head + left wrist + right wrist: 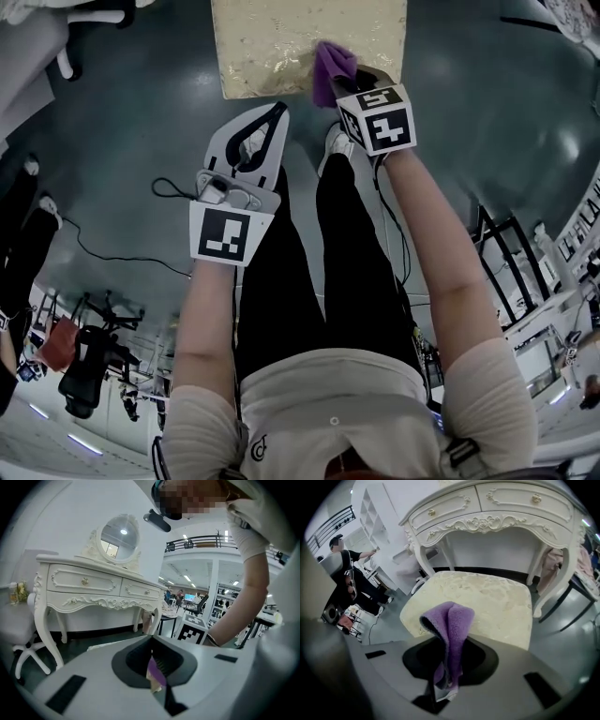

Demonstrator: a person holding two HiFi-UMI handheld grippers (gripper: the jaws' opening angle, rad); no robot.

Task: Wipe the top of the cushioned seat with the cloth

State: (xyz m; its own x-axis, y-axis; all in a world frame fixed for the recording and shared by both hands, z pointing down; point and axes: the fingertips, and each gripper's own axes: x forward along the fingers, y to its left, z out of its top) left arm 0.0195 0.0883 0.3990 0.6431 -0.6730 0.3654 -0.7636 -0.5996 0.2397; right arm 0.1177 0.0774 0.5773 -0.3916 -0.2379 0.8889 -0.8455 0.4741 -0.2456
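Note:
The cushioned seat (281, 42) is a cream, patterned pad at the top of the head view; it also fills the middle of the right gripper view (487, 602). My right gripper (354, 82) is at the seat's near edge, shut on a purple cloth (330, 67). The cloth (450, 625) stands folded between the jaws and sticks out over the seat's front edge. My left gripper (279, 111) hangs over the floor just short of the seat, to the left. Its jaws (152, 641) meet, and only a sliver of purple shows through the opening behind them.
A white carved dressing table (497, 508) with an oval mirror (119, 538) stands over the far side of the seat. A white chair (18, 625) is beside it. A black cable (169, 192) lies on the grey floor. People (349, 573) sit off to the left.

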